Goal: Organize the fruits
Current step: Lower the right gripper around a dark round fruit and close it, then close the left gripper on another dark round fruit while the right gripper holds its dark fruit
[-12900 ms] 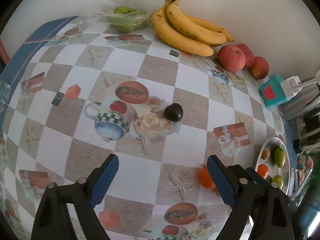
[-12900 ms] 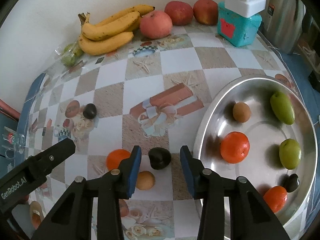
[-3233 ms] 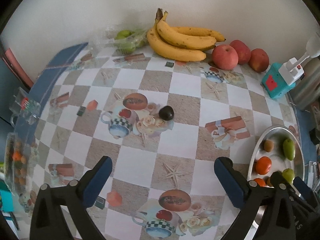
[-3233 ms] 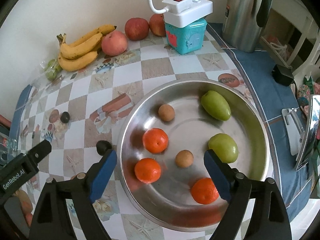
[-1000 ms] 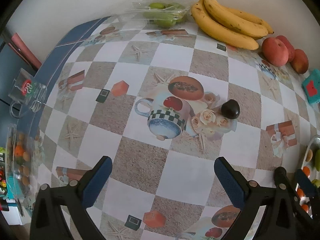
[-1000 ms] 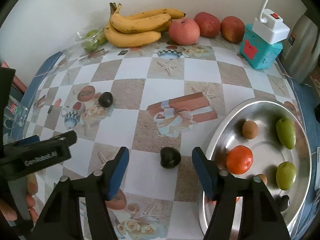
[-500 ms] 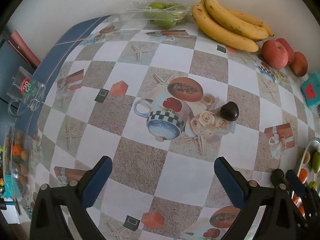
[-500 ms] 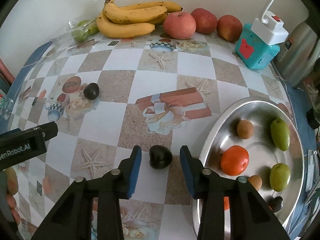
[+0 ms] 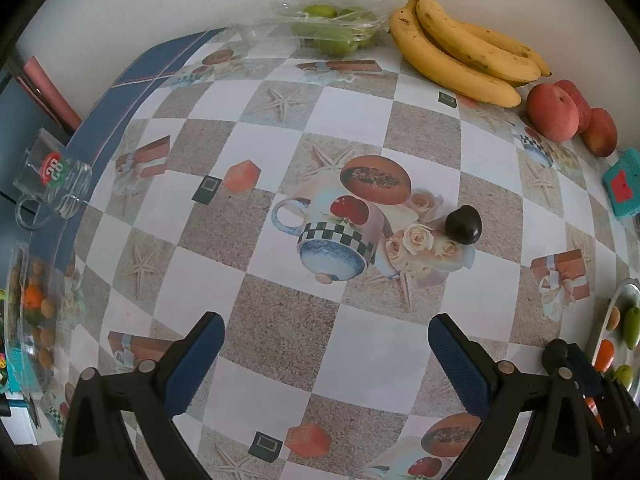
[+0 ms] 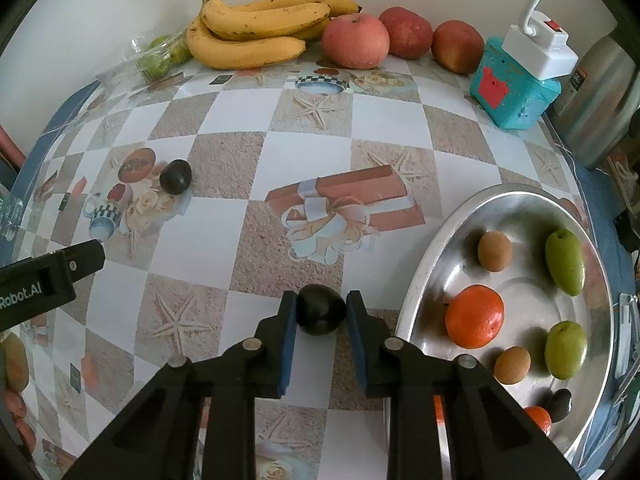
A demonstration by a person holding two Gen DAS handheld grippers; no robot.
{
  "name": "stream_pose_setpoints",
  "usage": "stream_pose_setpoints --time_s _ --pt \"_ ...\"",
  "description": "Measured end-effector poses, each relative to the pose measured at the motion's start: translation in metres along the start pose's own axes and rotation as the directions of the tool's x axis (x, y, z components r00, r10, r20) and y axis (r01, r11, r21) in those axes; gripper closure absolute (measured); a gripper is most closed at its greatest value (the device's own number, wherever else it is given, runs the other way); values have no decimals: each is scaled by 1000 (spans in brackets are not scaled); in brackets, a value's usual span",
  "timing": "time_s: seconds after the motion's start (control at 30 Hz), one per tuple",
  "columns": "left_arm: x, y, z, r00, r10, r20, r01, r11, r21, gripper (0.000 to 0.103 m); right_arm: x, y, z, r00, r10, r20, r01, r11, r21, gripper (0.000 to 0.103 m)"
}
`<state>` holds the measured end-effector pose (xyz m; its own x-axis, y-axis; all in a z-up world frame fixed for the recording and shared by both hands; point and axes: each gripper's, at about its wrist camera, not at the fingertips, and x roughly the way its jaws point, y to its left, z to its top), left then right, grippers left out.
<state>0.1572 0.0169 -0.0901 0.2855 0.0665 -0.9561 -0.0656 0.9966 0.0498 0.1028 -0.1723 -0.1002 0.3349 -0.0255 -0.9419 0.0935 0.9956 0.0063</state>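
My right gripper (image 10: 321,314) is shut on a small dark plum (image 10: 320,314) that rests on the patterned tablecloth, its blue pads pressed on both sides. Just right of it lies the steel tray (image 10: 416,300) with oranges (image 10: 474,316), green fruits (image 10: 565,262) and small brown fruits (image 10: 495,251). A second dark plum (image 9: 463,225) (image 10: 175,176) sits on the rose print farther left. My left gripper (image 9: 326,354) hangs open above bare tablecloth, well short of that plum.
Bananas (image 10: 256,28), red apples (image 10: 355,41) and a bag of green fruit (image 9: 332,30) line the back wall. A teal box with a white switch (image 10: 516,88) and a steel kettle (image 10: 600,92) stand at the back right. A glass mug (image 9: 52,184) sits past the table's left edge.
The right gripper's jaws have closed from wide apart onto the near plum, and that gripper came slightly closer to it. The left gripper has held still and open.
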Motion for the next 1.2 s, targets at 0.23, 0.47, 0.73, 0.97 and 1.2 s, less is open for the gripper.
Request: stream_pose_setpoints --time_s 0.23,0.47,0.73,0.97,1.2 --pt "0 7 2 999 -35 24 36 999 -41 0 -16 3 7 996 86 33 -87 996 29 77" --pt "0 7 6 997 -54 55 56 997 -49 0 -25 2 13 995 96 42 -98 993 63 77" --pt "5 3 9 992 -113 55 116 992 -54 0 -28 -7 22 996 83 31 -86 990 116 77" --pt "5 -6 17 985 -166 49 168 984 -51 0 -30 -17 31 993 110 40 -115 981 159 77" --pt "4 -40 35 976 -205 75 202 978 46 17 -25 -29 34 991 130 36 -135 972 191 77"
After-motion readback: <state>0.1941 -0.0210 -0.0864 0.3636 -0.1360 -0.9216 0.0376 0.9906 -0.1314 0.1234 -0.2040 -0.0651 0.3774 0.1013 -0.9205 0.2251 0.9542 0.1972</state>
